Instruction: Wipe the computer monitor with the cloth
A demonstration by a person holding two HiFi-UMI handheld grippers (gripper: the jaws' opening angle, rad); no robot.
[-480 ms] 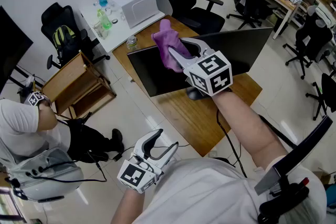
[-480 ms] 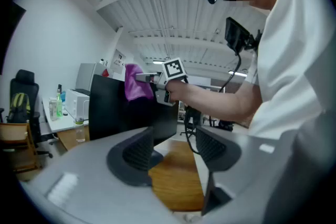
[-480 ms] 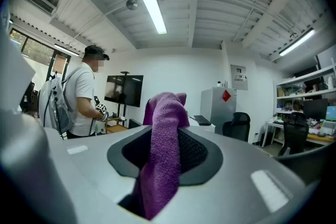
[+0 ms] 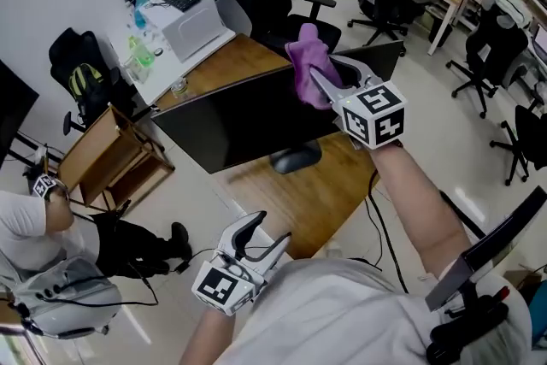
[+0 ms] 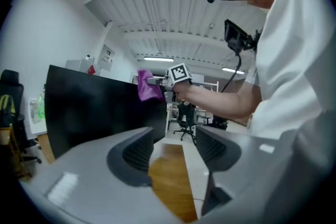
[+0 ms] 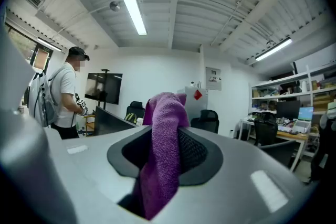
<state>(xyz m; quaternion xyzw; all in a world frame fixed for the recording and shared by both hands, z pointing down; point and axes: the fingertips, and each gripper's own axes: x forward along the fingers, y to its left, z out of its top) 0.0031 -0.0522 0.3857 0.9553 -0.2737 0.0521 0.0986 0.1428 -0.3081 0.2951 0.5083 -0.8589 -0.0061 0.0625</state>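
Right hand-held gripper (image 4: pixel 323 88) is pinching the purple cloth (image 4: pixel 308 62), jaws pressed onto a bunched fold with the rest sticking up past the tips. The cloth sits upper centre of the head view, at the top edge of the black monitor (image 4: pixel 244 122) near its right end; looks like contact with the edge, can't be sure. Left hand-held gripper (image 4: pixel 270 228) is low in the frame by the person's body, well apart from the monitor, jaws spread with nothing between them, only table (image 4: pixel 320 184) wood seen through the gap. Judgement: wiping is under way along the top edge. To do it well, get the loose cloth flat on the screen, keep pressure light since the monitor stands on a single foot (image 4: pixel 295 158) and could rock, and bring the free gripper in to steady the frame. The head view gives the layout but not the screen face. The left gripper view shows the dark screen front and the cloth over its upper corner. The right gripper view shows the grip closely and a standing person (image 6: pixel 64 93) at left, but barely any monitor.
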